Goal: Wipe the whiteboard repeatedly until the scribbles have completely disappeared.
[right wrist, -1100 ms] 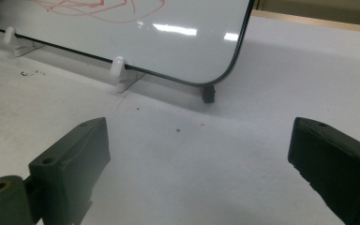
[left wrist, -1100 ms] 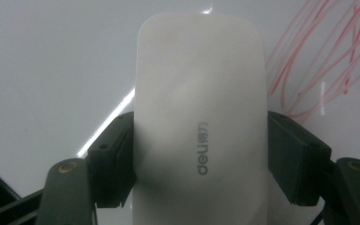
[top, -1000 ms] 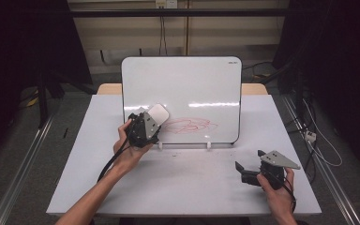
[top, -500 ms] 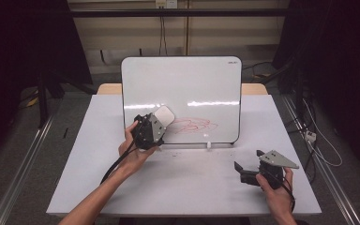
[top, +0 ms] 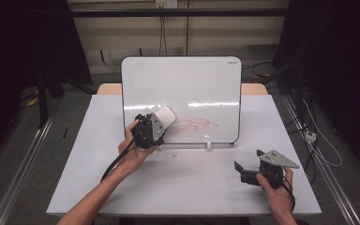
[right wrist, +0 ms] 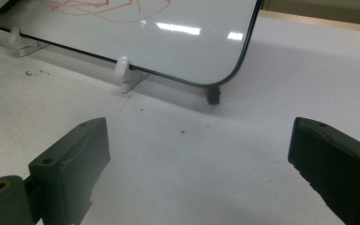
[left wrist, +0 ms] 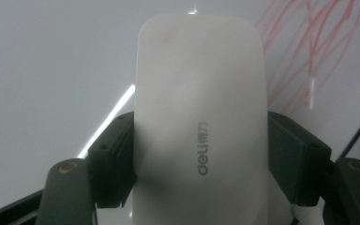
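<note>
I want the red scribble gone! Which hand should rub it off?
Left, probably. The left gripper is clamped on the white plastic eraser, right beside the red scribble on the upright whiteboard. The right gripper sits open and empty, low over the white table.

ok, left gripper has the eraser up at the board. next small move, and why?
Probably slide the white eraser sideways toward the board's right, onto the red scribble. The left gripper is shut on the eraser, which sits at the whiteboard just left of the marks, and the scribble looks unerased. The right gripper is open, low over the table, holding nothing.
</note>
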